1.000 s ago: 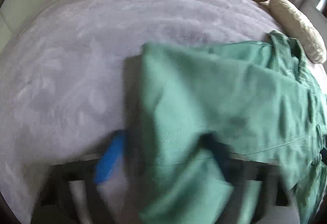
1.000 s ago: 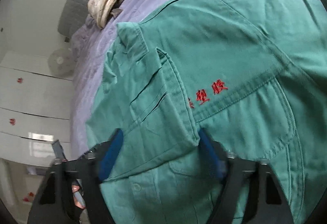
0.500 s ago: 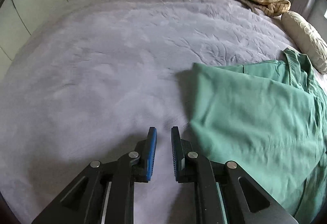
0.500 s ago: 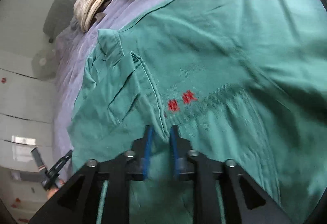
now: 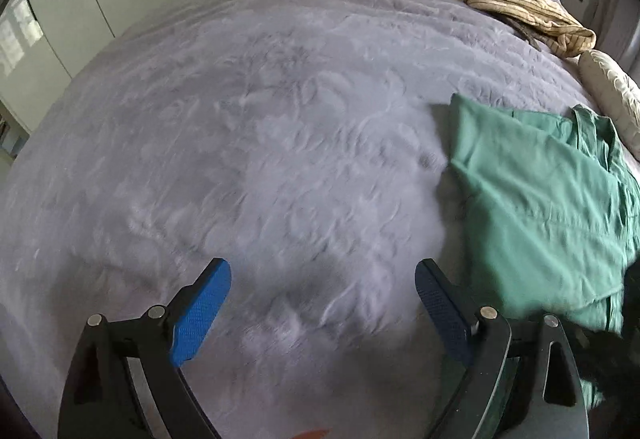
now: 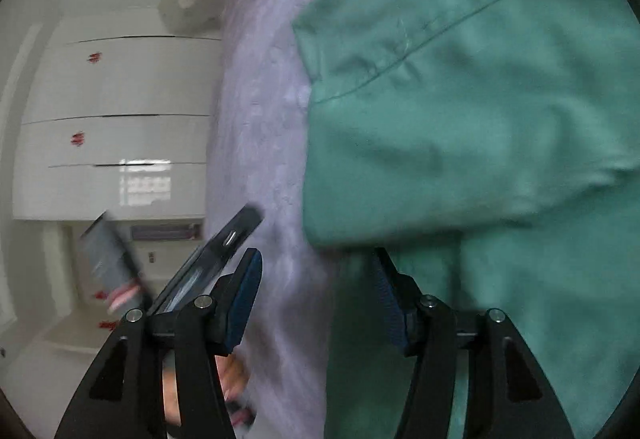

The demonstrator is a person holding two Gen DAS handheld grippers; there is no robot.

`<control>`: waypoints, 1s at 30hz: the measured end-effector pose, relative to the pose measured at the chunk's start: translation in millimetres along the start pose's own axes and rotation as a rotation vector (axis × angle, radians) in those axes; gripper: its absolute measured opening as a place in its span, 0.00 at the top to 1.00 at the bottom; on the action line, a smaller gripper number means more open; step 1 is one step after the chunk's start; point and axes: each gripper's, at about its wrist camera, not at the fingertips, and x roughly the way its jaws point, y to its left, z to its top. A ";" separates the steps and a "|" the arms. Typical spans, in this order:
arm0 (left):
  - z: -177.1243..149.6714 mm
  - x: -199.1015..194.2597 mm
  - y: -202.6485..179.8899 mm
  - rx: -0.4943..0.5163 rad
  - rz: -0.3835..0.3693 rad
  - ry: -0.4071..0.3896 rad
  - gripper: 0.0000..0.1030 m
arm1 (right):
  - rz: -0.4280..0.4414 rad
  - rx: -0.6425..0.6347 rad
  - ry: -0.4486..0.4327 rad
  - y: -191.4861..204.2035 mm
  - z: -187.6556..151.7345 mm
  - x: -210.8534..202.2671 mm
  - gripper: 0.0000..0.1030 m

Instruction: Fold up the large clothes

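Left wrist view: left gripper (image 5: 322, 281), pinched a moment ago, opens wide over bare blanket (image 5: 260, 159); right gripper (image 6: 316, 275) is opening, off the green shirt (image 6: 460, 99).

Matt green cloth shirt (image 5: 536, 207); plush bedspread (image 5: 260, 127)

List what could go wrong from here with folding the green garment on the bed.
1. The left gripper, jaws opening, hangs over bare bedspread with nothing between them; closing here might pinch bedding rather than the green garment.
2. The right gripper, jaws opening, straddles the garment's edge; it may catch one layer only and drag the fold open.
3. Both views are blurred, so aim may be off.
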 end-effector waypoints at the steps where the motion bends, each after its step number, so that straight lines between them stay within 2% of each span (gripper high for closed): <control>1: -1.3 -2.1 6.3 -0.006 0.000 0.002 0.09 | 0.000 0.014 -0.008 -1.8 1.5 5.8 0.53; 2: -1.9 -2.7 8.6 -0.009 0.000 0.002 0.09 | 0.011 0.038 -0.011 -3.9 4.4 10.7 0.88; 3: -2.8 -4.3 12.8 -0.011 -0.001 0.000 0.09 | 0.031 0.068 -0.002 -5.7 6.4 15.7 0.96; 5: -6.9 -5.8 19.9 -0.011 0.011 -0.003 0.09 | 0.076 0.064 -0.010 -2.8 1.7 18.7 0.96; 6: -8.7 -4.8 21.9 -0.006 0.013 0.001 0.09 | 0.071 0.041 -0.001 1.3 0.0 24.9 0.96; 10: -13.3 3.0 21.2 -0.019 -0.015 0.035 0.09 | -0.029 0.037 0.058 -7.7 -5.3 55.3 0.96; 12: -12.7 0.1 16.3 -0.009 -0.030 0.022 0.09 | -0.017 0.048 0.064 -8.9 -7.1 48.1 0.95; 14: -11.0 -1.8 5.4 0.018 -0.049 0.011 0.09 | -0.044 0.003 0.100 1.1 -10.9 36.0 0.88; 16: -9.0 0.2 -9.2 0.045 -0.082 0.014 0.09 | -0.087 -0.071 0.106 6.0 -17.2 9.1 0.87; 18: -8.3 2.2 -22.4 0.065 -0.097 0.010 0.09 | -0.149 -0.126 0.062 7.4 -14.8 -24.6 0.87; 21: -9.1 10.3 -49.8 0.105 -0.117 0.009 0.09 | -0.287 -0.171 -0.080 1.4 -1.9 -86.0 0.87; 24: -17.2 34.0 -74.3 0.173 -0.042 0.034 0.09 | -0.466 -0.200 -0.218 -16.6 17.2 -140.7 0.87; 27: -22.5 44.4 -79.1 0.175 -0.019 0.030 0.02 | -0.632 -0.123 -0.268 -56.4 29.3 -177.4 0.87; 28: -22.1 43.8 -79.4 0.172 -0.014 0.032 0.02 | -0.615 -0.086 -0.275 -70.8 31.3 -188.6 0.93; 29: -20.7 41.7 -79.4 0.167 -0.012 0.041 0.02 | -0.550 -0.039 -0.287 -83.1 29.5 -201.6 0.93; 30: -19.8 39.3 -79.2 0.162 -0.009 0.046 0.02 | -0.536 -0.008 -0.304 -88.5 26.4 -211.0 0.93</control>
